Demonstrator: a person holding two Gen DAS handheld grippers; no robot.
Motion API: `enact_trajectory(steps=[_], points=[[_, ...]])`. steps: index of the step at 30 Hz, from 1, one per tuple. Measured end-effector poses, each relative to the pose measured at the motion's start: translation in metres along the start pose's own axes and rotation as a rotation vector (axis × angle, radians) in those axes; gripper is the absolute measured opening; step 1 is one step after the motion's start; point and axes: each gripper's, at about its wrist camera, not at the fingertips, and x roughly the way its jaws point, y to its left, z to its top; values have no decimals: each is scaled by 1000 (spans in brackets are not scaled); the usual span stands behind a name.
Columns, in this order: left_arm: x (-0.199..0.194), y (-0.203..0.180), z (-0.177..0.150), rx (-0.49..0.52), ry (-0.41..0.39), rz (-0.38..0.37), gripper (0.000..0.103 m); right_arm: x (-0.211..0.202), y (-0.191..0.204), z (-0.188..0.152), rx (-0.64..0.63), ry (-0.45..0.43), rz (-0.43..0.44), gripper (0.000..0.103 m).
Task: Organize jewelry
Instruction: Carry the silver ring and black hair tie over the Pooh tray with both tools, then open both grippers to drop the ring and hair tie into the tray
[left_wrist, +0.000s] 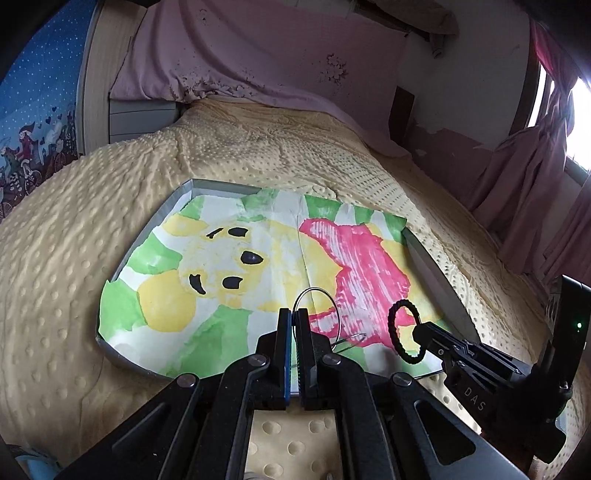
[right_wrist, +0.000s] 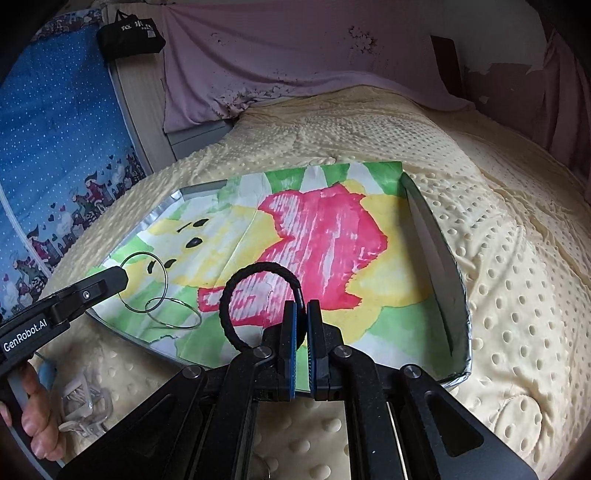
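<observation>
A shallow grey tray (left_wrist: 214, 184) lined with a painted yellow, green and pink paper lies on the bed. My left gripper (left_wrist: 294, 314) is shut on thin silver wire hoops (left_wrist: 314, 288) and holds them over the tray's near edge. In the right wrist view it (right_wrist: 123, 275) comes in from the left, with two linked silver hoops (right_wrist: 142, 253) hanging from it. My right gripper (right_wrist: 303, 304) is shut on a black braided bracelet (right_wrist: 258, 266), upright over the pink patch. From the left wrist view, the right gripper (left_wrist: 417, 330) holds that bracelet (left_wrist: 390, 325) near the tray's right front corner.
A cream dotted blanket (left_wrist: 258, 147) covers the bed, with pink cloth (left_wrist: 258, 55) at its head. A clear plastic bag (right_wrist: 85, 402) with small items lies left of the tray, near a person's hand (right_wrist: 37, 424). Blue printed fabric (right_wrist: 55, 147) hangs at the left. The tray's right wall (right_wrist: 436, 236) stands up.
</observation>
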Motion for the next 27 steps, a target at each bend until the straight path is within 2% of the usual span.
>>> enact_trajectory(steps=[11,12,14,15,16,19,20,22,24,25,27], points=[[3,7,-4,-38,30,24,3,2,2,-4,0,-5,-13,7],[2,7,-4,-37,30,29,3,1,1,-4,3,-11,-12,10],[1,7,-6,-37,30,27,4,-3,-2,-6,12,-29,-19,25],[0,8,-6,-37,29,24,4,-6,-3,-6,16,-42,-21,37],[0,7,-7,-37,26,25,5,-9,-4,-7,20,-56,-21,44],[-2,6,-8,-30,19,31,10,-15,-6,-8,26,-81,-24,45],[-3,5,-8,-26,15,32,15,-17,-8,-9,28,-89,-23,45],[-6,4,-9,-27,2,41,30,-21,-9,-9,33,-105,-23,54],[-12,4,-10,-32,-27,55,65,-26,-12,-10,37,-123,-24,60],[-16,4,-10,-37,-53,63,70,-28,-13,-10,39,-130,-23,61],[-24,4,-11,-30,-93,58,73,-32,-13,-11,42,-144,-29,65]])
